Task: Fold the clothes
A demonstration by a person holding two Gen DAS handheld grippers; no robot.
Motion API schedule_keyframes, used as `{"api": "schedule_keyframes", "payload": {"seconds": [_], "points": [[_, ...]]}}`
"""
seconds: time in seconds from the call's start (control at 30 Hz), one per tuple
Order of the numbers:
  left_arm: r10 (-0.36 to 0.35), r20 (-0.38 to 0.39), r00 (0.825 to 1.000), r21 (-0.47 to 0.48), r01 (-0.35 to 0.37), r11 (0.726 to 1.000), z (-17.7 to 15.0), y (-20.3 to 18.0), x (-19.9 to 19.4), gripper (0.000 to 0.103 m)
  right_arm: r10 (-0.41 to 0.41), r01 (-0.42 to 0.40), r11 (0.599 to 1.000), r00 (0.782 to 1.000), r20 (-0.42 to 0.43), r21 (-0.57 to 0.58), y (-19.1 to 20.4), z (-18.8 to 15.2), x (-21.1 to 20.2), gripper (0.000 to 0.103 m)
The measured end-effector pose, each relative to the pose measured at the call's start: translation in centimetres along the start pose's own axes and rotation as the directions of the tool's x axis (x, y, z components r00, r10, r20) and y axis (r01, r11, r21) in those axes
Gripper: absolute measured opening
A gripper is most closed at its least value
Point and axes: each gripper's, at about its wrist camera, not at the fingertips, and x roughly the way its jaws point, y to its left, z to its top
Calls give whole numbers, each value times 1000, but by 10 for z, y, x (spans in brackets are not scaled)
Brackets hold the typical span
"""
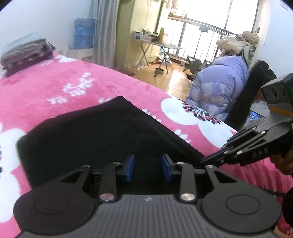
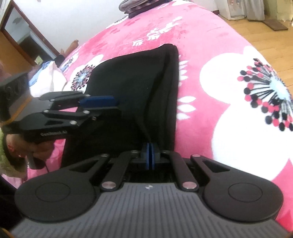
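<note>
Left wrist view: the left hand-held gripper (image 1: 148,168) hovers with blue pads spread over a black garment (image 1: 102,131) lying on the bed's pink flowered blanket (image 1: 73,86). Beyond are a wooden floor (image 1: 175,80), a bright window (image 1: 207,16) and a seated person in a lilac jacket (image 1: 219,82).

Right wrist view: the right hand-held gripper (image 2: 150,155) has its pads pressed together on the black garment's (image 2: 131,78) near edge, on the blanket (image 2: 210,51).
</note>
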Motion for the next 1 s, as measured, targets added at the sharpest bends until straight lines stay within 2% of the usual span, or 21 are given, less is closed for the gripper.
{"api": "schedule_keyframes", "payload": {"seconds": [0.17,0.37,0.47,0.53,0.57,0.77,0.9,1.0], "points": [[16,-2,1000,-57,-16,998,-16,-10,-24,37,-26,30,997,998,54,-65,8,11,-21,4],[16,-48,999,-168,-23,986,-36,-11,-41,37,24,-6,970,997,73,-244,39,28,-4,5],[37,-62,997,-175,-47,983,-43,-9,-51,44,39,-23,954,998,51,-298,44,30,9,5],[49,-73,996,-178,-61,982,-48,-7,-56,45,-3,13,952,999,35,-305,37,27,19,5],[53,-80,995,-182,-67,981,-50,-6,-58,45,-21,30,953,999,30,-303,33,27,24,0],[73,-104,992,-188,-92,978,-61,-5,-66,47,-134,149,967,987,86,-205,21,30,21,2],[79,-124,989,-183,-101,978,-63,-5,-62,47,-103,128,969,987,125,-211,28,32,6,4],[81,-140,987,-180,-106,978,-64,-6,-59,52,-71,101,960,990,123,-260,40,29,5,4]]}}
